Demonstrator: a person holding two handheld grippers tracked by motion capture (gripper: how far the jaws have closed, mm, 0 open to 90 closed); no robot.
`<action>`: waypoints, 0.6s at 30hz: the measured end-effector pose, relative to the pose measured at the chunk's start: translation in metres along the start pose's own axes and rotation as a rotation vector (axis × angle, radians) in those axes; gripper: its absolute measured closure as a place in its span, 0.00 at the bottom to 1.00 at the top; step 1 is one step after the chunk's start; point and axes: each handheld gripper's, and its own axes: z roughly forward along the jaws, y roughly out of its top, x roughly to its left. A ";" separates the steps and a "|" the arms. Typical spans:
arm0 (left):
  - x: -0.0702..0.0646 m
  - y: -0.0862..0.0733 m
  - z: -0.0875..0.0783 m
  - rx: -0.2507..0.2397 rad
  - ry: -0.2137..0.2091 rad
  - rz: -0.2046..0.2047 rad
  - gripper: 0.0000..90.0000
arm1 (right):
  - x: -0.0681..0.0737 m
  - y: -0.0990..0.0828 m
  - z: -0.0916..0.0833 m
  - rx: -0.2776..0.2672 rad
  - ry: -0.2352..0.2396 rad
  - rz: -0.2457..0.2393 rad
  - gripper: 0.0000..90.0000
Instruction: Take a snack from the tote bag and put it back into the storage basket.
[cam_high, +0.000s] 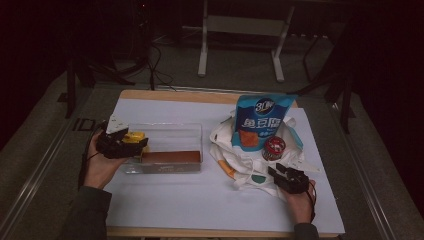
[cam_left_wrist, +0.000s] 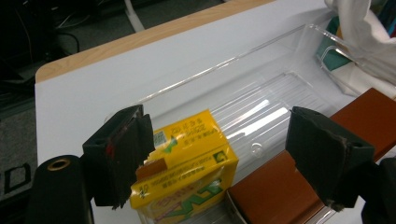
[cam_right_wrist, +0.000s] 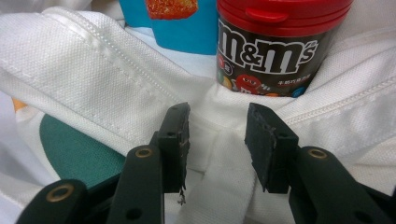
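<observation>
A yellow drink carton (cam_left_wrist: 187, 163) lies in the left end of a clear plastic bin (cam_left_wrist: 261, 70), next to a long brown box (cam_left_wrist: 280, 186). My left gripper (cam_left_wrist: 219, 123) is open wide around the carton. Its left jaw is at the carton's corner and its right jaw stands well off it, over the brown box. In the high view the left gripper (cam_high: 122, 142) sits at the bin's left end by the carton (cam_high: 135, 136). My right gripper (cam_right_wrist: 217, 112) is open, its jaws either side of a fold of the white tote bag (cam_right_wrist: 93, 74), just below a red-lidded M&M's tub (cam_right_wrist: 275, 42).
A blue snack pouch (cam_high: 262, 120) stands upright in the tote bag (cam_high: 225, 142) behind the M&M's tub (cam_high: 274, 148). The pale table mat (cam_high: 200, 200) has bare room in front of the bin (cam_high: 165, 131). The brown box (cam_high: 171, 157) lies along the bin's near wall.
</observation>
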 end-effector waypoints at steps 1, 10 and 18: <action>0.000 0.001 0.000 0.000 -0.002 0.002 0.23 | 0.000 0.000 0.000 0.000 -0.001 -0.002 0.66; -0.006 0.006 -0.001 -0.015 -0.037 0.018 0.19 | 0.000 0.000 0.000 0.003 0.001 0.002 0.66; -0.016 0.008 -0.004 -0.077 -0.094 0.049 0.17 | -0.001 0.001 0.000 0.006 0.009 0.011 0.66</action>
